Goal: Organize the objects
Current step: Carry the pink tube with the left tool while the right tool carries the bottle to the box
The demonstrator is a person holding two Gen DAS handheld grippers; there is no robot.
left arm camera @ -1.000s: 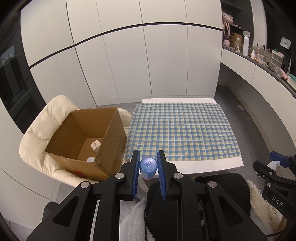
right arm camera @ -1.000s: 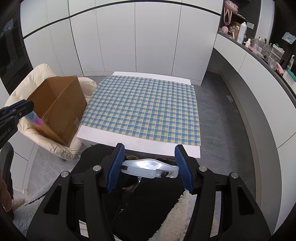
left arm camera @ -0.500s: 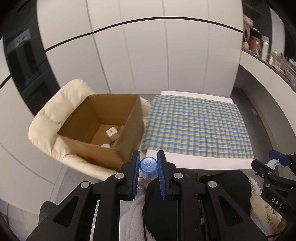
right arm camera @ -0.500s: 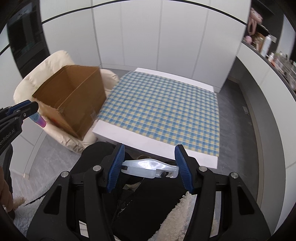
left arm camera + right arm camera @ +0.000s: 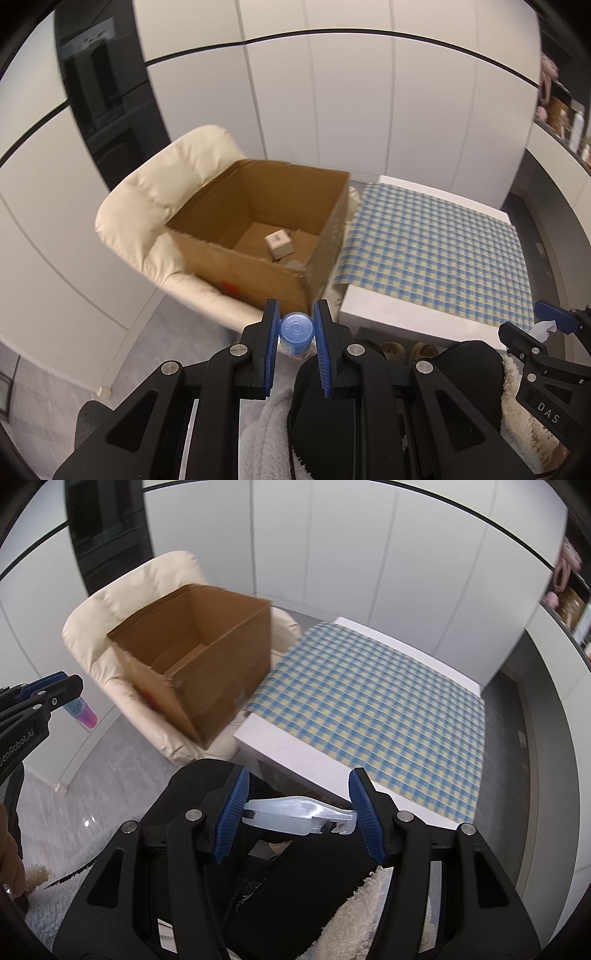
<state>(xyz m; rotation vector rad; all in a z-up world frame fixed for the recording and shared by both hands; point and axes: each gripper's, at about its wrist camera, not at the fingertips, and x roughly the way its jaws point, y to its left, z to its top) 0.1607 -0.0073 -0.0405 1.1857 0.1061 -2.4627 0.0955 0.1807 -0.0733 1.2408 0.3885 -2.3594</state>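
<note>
My left gripper [image 5: 296,314] is shut on a small bottle [image 5: 296,328] with a blue cap; the right wrist view shows the bottle's pink lower end [image 5: 83,710]. An open cardboard box [image 5: 258,206] rests on a cream armchair [image 5: 147,199] just beyond and above that gripper. A small pale carton [image 5: 279,242] lies on the box's floor. My right gripper [image 5: 300,794] is shut on a translucent white spray-trigger head [image 5: 295,814], held lengthwise between the pads. It hangs over the near edge of the low table [image 5: 266,746], right of the box [image 5: 207,657].
A blue-and-yellow checked cloth [image 5: 424,251] covers the low white table beside the armchair. White cupboard fronts and a dark glass panel [image 5: 96,85] stand behind. A person's dark trousers [image 5: 295,904] and a fleecy white garment fill the foreground. A cluttered shelf [image 5: 569,122] is far right.
Both views have swung left, so the box and armchair now sit nearer the centre and the table has slid right. Both grips are unchanged.
</note>
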